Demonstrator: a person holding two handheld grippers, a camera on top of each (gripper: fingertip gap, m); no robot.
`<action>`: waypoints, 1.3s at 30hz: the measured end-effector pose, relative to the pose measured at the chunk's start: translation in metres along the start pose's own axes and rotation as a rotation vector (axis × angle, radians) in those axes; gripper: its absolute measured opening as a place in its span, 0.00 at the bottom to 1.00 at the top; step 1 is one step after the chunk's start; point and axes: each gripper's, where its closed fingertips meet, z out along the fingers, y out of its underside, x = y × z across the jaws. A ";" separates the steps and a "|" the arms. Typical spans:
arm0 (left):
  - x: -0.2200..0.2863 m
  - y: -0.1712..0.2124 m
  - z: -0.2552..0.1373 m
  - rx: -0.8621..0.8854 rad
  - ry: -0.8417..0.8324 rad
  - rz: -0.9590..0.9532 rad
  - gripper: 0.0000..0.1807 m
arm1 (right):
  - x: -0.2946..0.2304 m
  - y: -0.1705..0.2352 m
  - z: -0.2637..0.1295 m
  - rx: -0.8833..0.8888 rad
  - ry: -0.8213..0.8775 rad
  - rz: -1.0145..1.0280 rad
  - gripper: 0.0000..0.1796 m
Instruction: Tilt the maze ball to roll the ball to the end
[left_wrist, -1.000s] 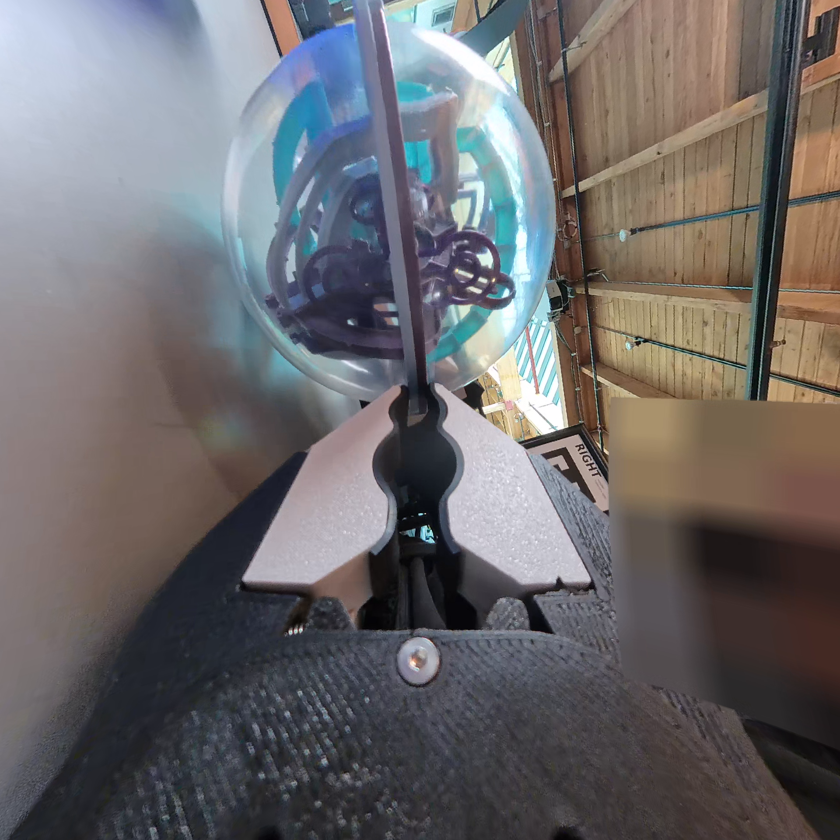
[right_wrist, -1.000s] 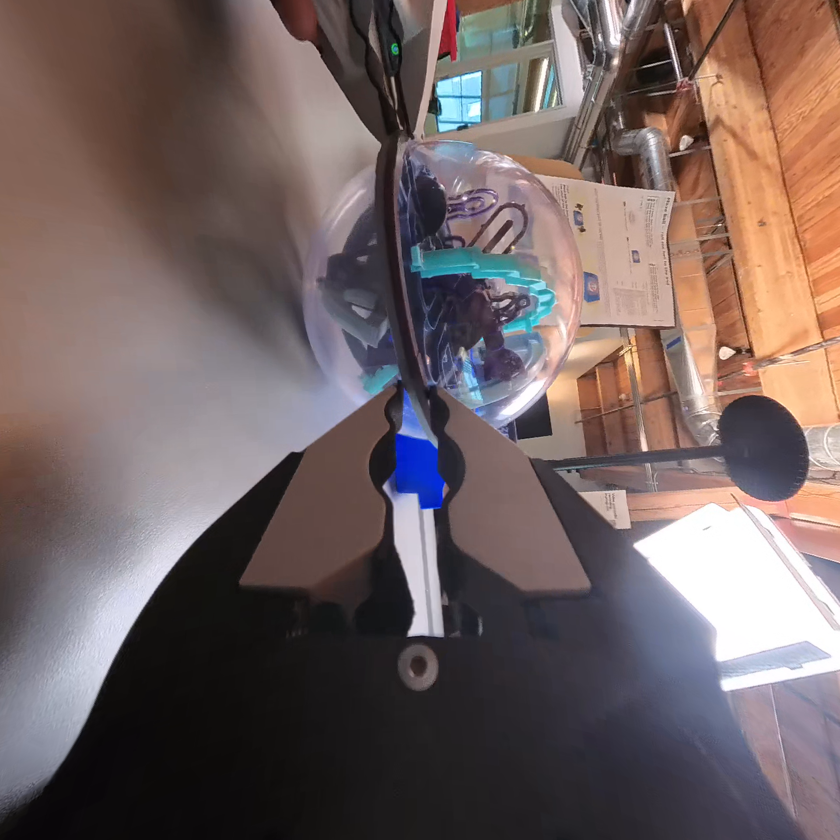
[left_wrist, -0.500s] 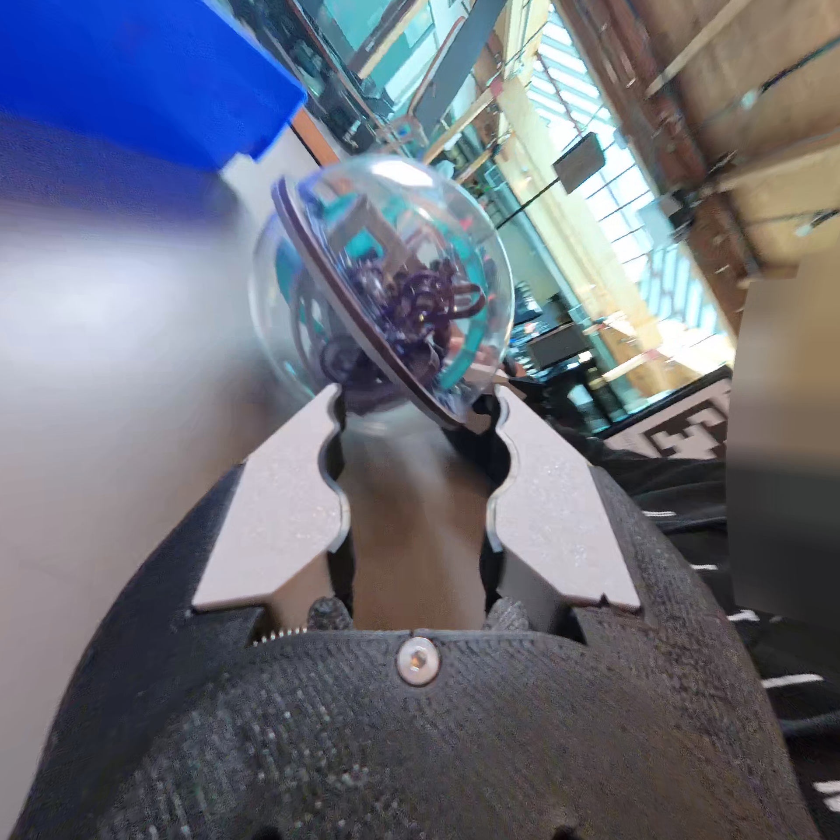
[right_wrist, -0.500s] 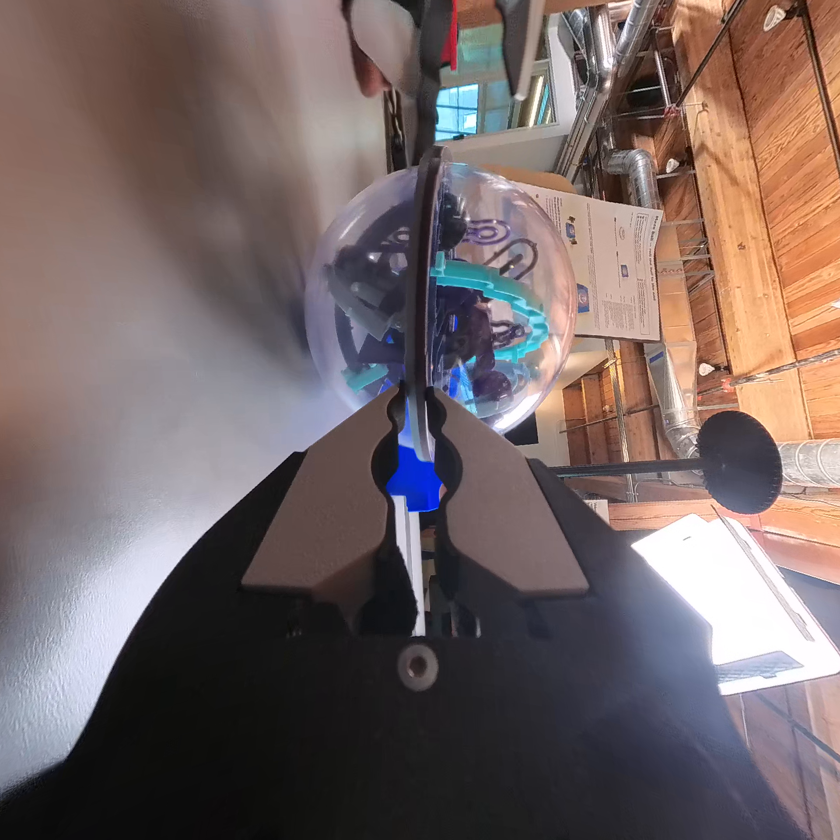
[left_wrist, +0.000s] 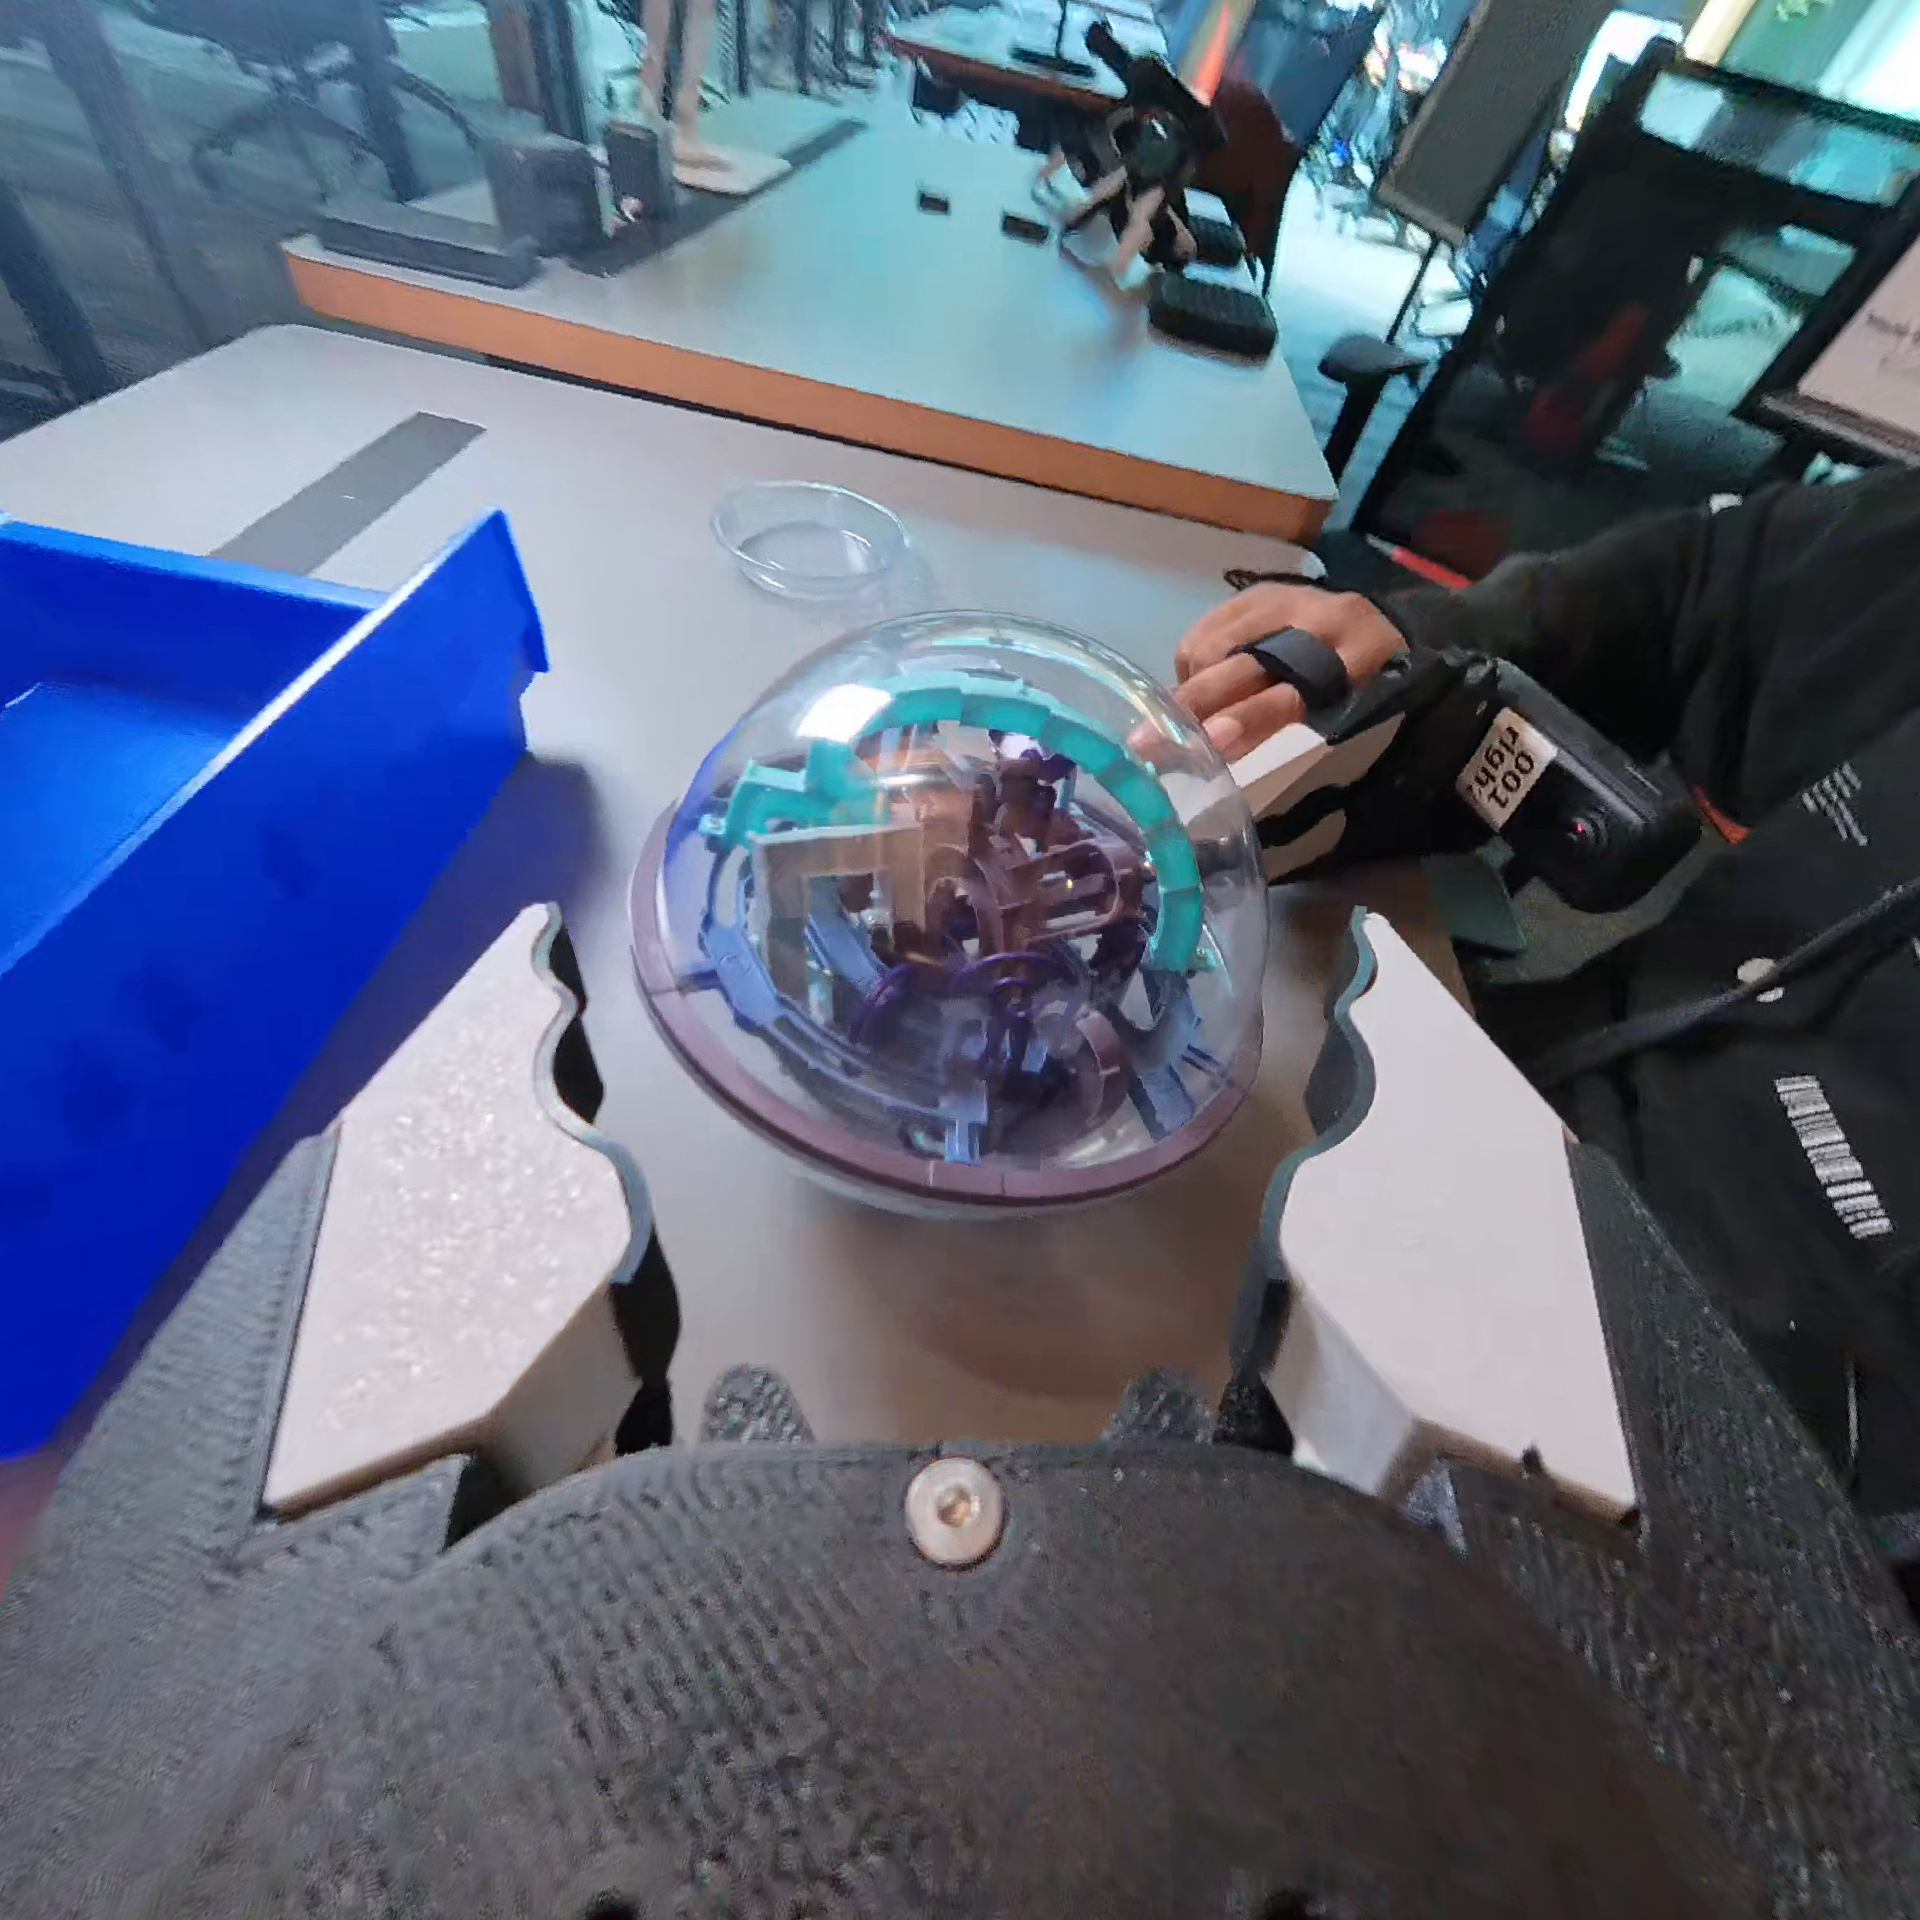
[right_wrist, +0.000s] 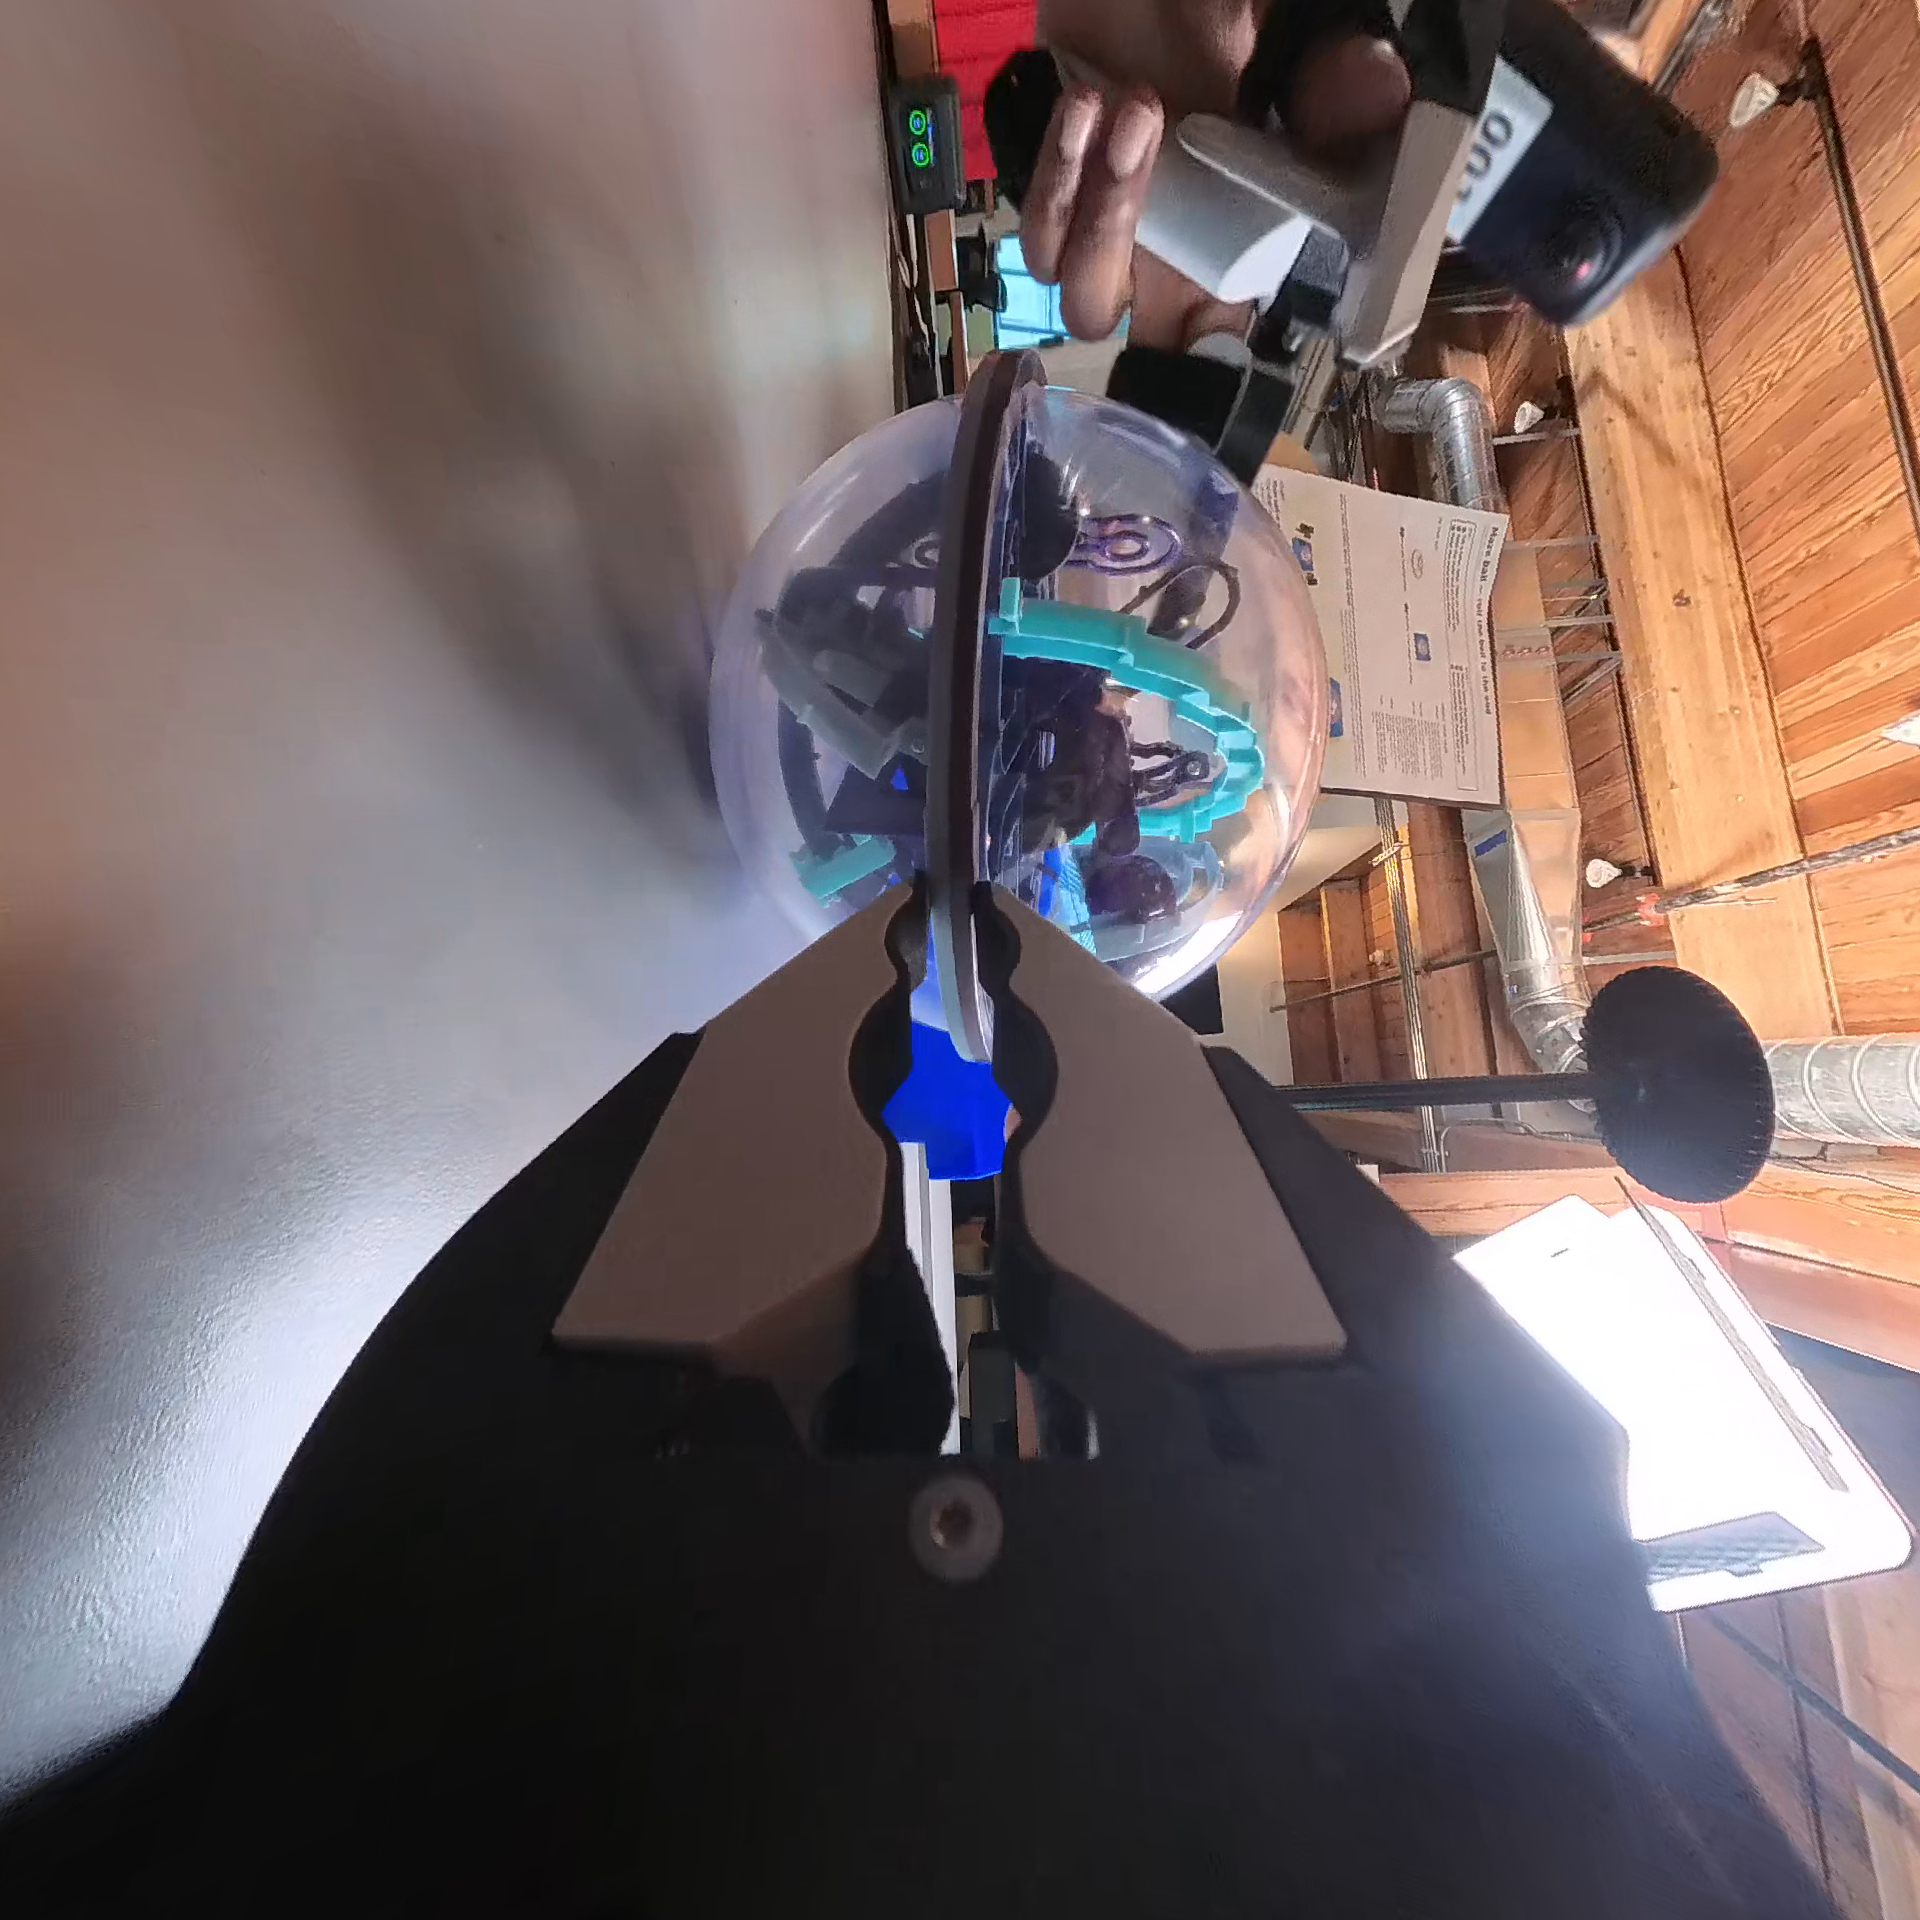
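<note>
The right gripper (right_wrist: 948, 914) is pinching the dark equator rim of the clear maze ball (left_wrist: 951, 899), which is sitting at twelve o'clock just beyond its fingertips, rim running straight away from it. The left gripper (left_wrist: 951, 1049) is hanging wide open, the ball lying between its tips above the grey worktop (left_wrist: 644, 540), untouched. A blue bin (left_wrist: 208, 831) is sitting at nine o'clock.
</note>
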 end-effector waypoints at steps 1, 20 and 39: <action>0.002 0.001 0.005 -0.026 0.022 0.015 0.77 | 0.000 0.000 0.000 0.000 0.000 0.000 0.03; 0.014 0.033 0.025 -0.179 0.089 0.065 0.75 | 0.016 -0.020 -0.008 0.079 0.028 0.046 0.03; 0.026 0.037 0.019 -0.052 0.160 -0.185 0.75 | 0.032 -0.031 -0.017 0.121 0.011 0.076 0.04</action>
